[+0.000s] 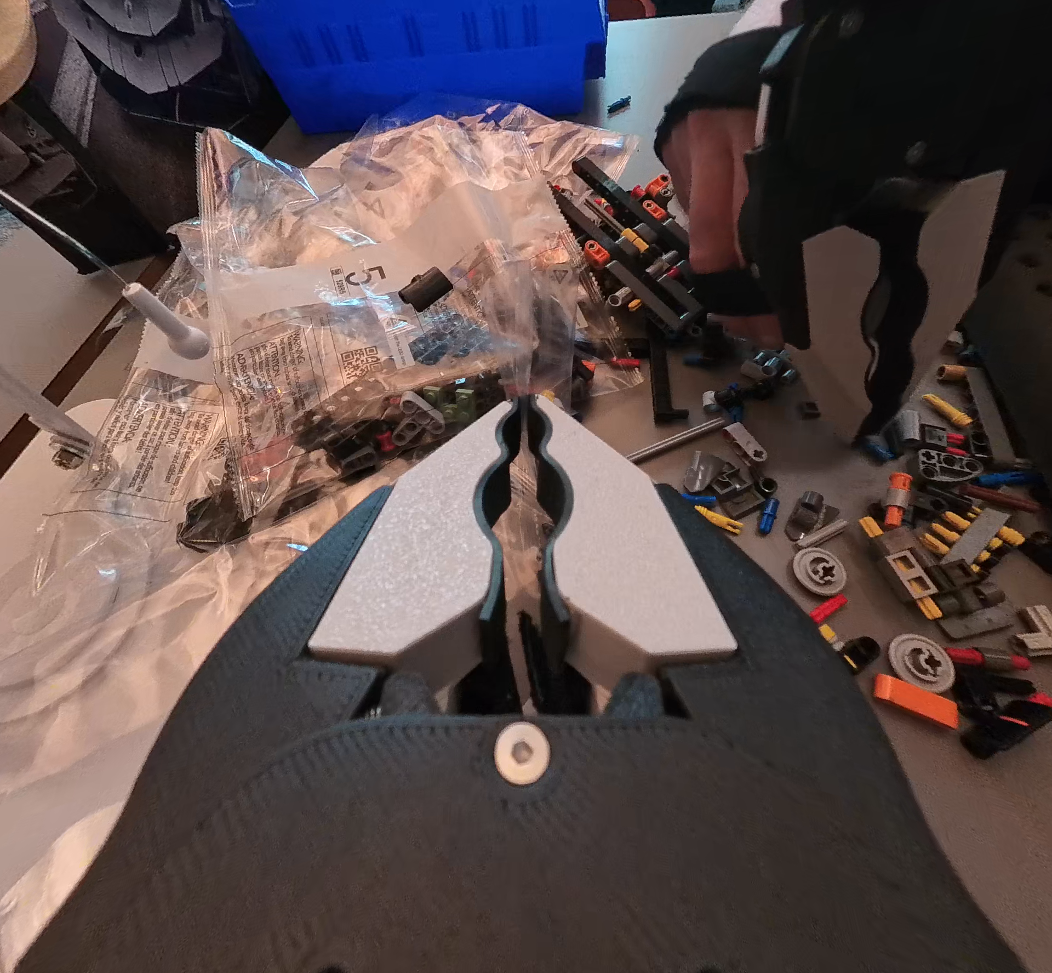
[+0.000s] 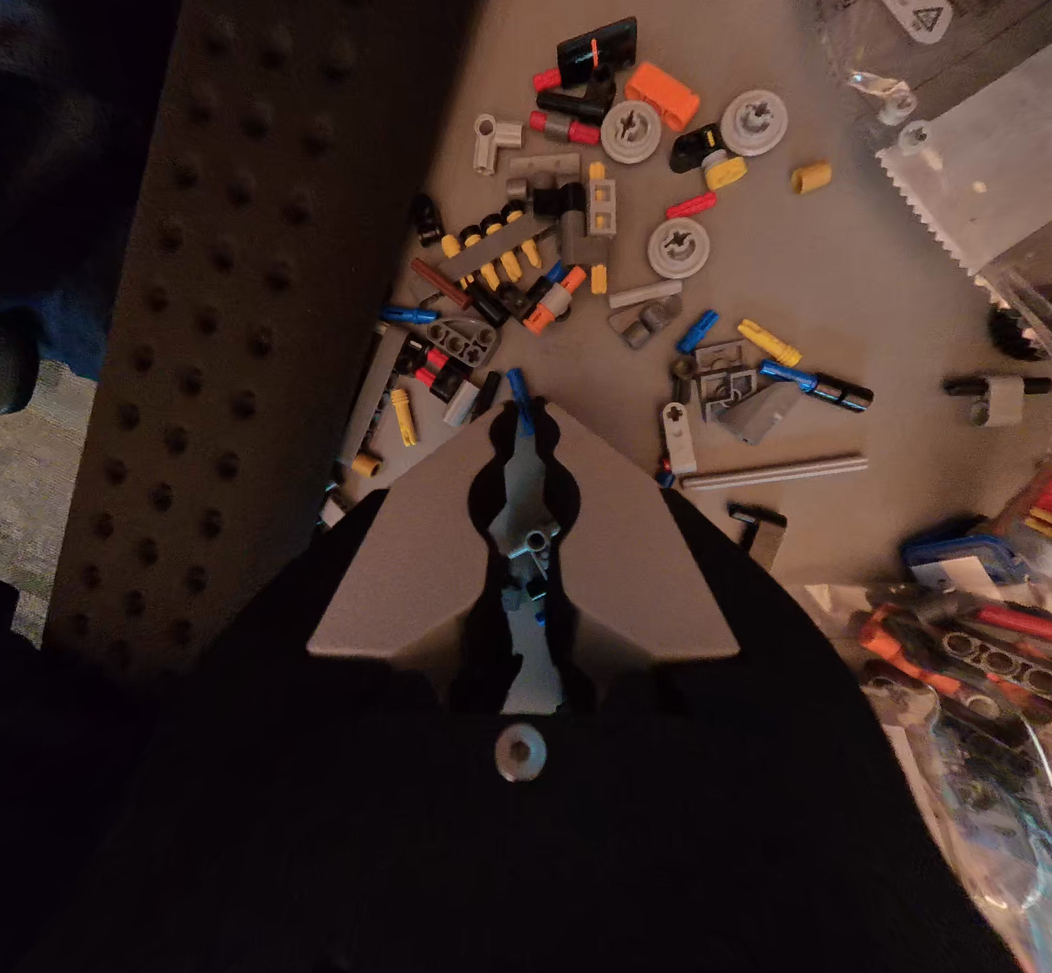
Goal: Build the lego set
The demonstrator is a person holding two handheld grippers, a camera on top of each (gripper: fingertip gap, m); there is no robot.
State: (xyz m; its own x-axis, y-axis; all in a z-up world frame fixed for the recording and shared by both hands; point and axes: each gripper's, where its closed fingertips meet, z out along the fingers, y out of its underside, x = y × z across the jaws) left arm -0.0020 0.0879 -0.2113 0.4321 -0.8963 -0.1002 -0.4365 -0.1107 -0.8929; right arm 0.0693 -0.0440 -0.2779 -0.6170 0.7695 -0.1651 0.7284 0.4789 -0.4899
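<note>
Where the right wrist view darkens toward its lower half, the right hand-held gripper (image 2: 522, 411) pinches a blue pin (image 2: 521, 396) at its tips, low over the worktop (image 2: 757, 262); pieces behind its fingers are only partly visible. The left hand-held gripper (image 1: 526, 404) is pressed together, empty, beside clear bags of parts (image 1: 364, 296). Loose pieces (image 2: 569, 239) crowd the worktop beside a dark studded plate (image 2: 239, 262). Farther off, the half-built black frame (image 1: 632, 245) is partly hidden by a hand (image 1: 711, 194); a blue bin (image 1: 421, 29) is cut off.
</note>
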